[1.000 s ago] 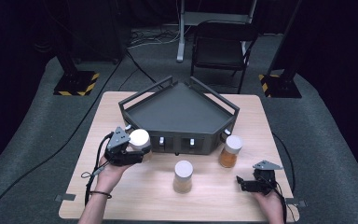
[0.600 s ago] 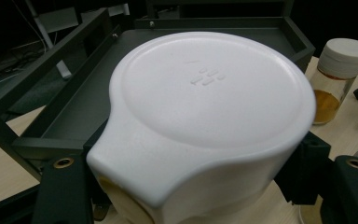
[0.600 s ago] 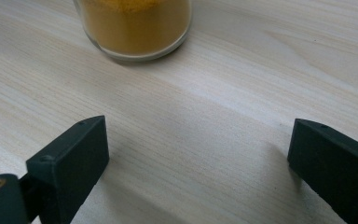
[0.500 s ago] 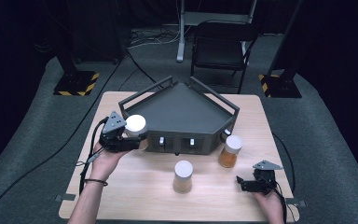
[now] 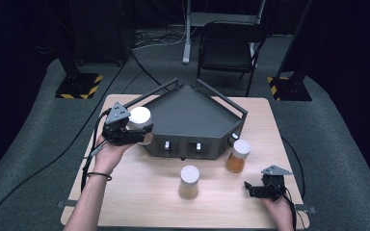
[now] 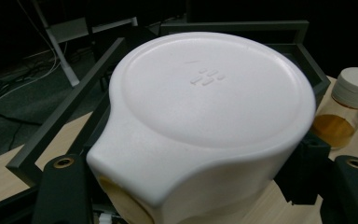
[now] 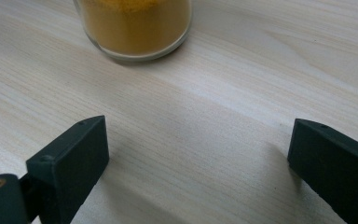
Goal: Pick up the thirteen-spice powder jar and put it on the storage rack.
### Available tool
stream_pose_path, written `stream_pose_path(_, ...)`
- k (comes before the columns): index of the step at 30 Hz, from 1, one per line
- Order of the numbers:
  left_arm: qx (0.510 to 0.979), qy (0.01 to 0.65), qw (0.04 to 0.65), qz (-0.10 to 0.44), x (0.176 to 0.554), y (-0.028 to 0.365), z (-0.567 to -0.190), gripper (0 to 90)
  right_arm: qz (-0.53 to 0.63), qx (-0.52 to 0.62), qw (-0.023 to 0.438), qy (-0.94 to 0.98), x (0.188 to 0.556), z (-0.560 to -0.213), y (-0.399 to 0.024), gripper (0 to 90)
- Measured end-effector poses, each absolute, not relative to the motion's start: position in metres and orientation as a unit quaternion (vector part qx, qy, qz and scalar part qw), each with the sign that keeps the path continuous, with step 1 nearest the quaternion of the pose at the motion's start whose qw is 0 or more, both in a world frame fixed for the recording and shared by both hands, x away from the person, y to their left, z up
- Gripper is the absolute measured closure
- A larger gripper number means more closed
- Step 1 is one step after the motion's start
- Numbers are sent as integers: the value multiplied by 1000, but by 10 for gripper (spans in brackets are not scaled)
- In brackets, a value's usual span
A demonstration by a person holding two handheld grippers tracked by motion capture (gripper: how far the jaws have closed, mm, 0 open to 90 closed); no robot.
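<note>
dark studio, wooden table (image 5: 139,192). since a second ago the left gripper (image 5: 125,129), clamped on the white-lidded jar (image 5: 139,118), has lifted it beside the grey tray (image 5: 192,115); placement on the tray likely follows. right gripper (image 5: 265,188) rests with jaws apart, holding nothing.

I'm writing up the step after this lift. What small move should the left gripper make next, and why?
Probably carry the jar sideways over the dark tray, then lower it. The left gripper is clamped on it, raised beside the tray's left rail, with the tray floor bare.
</note>
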State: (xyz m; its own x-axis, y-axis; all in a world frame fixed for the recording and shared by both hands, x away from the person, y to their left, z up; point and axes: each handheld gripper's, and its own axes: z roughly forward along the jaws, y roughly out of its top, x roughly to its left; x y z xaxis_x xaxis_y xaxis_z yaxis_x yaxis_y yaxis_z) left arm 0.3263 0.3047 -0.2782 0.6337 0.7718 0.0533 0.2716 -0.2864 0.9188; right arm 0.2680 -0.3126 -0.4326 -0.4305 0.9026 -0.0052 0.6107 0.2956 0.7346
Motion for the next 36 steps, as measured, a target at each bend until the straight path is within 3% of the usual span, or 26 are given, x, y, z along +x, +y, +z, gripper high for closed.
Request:
stream_pose_path(13, 739, 361, 488, 294, 347, 279, -279, 301, 338, 486, 216, 776, 268, -433, -313, 44)
stream_pose_path(36, 750, 404, 457, 255, 381, 267, -285, 301, 339, 485, 215, 777, 268, -433, -313, 43)
